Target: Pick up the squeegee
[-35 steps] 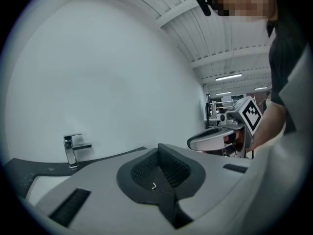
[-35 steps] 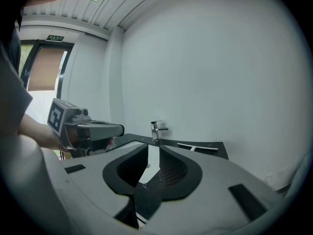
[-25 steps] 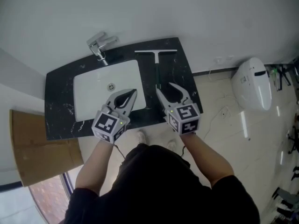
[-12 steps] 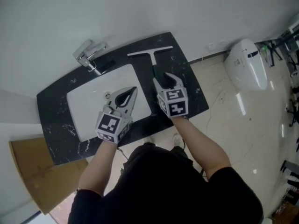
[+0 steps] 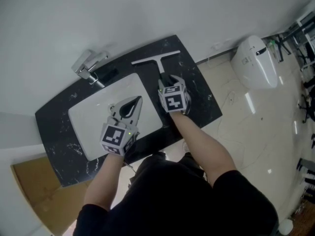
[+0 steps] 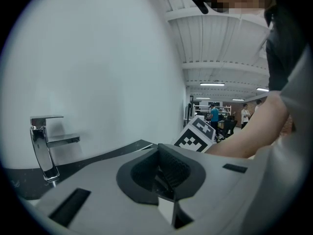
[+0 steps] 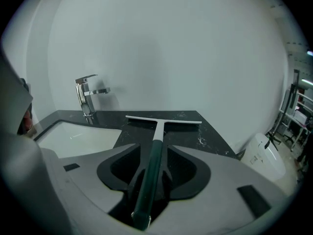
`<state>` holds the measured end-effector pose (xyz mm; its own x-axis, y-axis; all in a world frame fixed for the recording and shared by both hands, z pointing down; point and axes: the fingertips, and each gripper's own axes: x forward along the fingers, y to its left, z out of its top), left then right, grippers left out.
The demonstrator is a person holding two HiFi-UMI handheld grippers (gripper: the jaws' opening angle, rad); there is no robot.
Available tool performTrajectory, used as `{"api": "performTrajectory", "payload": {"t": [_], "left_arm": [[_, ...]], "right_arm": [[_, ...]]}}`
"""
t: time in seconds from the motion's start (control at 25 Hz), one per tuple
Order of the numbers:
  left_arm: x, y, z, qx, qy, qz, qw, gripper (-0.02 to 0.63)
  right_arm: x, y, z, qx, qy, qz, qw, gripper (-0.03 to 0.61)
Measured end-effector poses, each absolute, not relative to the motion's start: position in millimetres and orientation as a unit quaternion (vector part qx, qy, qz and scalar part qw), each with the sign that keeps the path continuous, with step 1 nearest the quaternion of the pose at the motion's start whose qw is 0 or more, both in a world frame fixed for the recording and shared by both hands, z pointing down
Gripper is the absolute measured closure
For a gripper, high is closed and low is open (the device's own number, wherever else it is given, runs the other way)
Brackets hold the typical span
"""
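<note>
Right gripper (image 7: 155, 153): clenched on the dark green handle of the squeegee (image 7: 160, 128). The handle runs straight down the gap between the two jaws, whose dark pads press it from either side.
Squeegee: its handle points back toward the person and turns white just past the jaw tips. Its long pale blade (image 5: 155, 57) lies crosswise on the counter close to the wall (it looks to rest on the stone, shadow beneath it).
Left gripper (image 6: 161, 148): closed on nothing, its jaw tips meeting around a hollow. It hangs over the basin, apart from the squeegee and to the left of the right gripper.
Counter (image 5: 199, 90): black stone with pale veining, set against a plain light wall (image 5: 147, 14).
Basin (image 5: 93, 124): white and rectangular, sunk into the counter just left of the squeegee.
Tap (image 5: 87, 65): chrome, at the basin's far edge, with its spout reaching over the bowl.
Floor (image 5: 256, 132): glossy pale tiles to the right of the counter, with a white toilet (image 5: 253, 60) standing well apart from it.
</note>
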<state>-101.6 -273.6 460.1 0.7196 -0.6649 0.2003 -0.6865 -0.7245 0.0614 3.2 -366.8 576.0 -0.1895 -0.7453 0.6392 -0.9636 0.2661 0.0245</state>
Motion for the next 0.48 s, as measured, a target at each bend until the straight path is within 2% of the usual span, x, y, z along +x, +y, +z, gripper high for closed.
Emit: {"api": "performTrajectory", "payload": {"t": [0.48], "left_arm": [[-123.1, -278.7, 468.1, 0.918, -0.379, 0.084, 0.076, 0.614]], "right_arm": [[5.2, -384.5, 606.0, 0.583, -0.711, 0.232, 0.317, 0.403]]}}
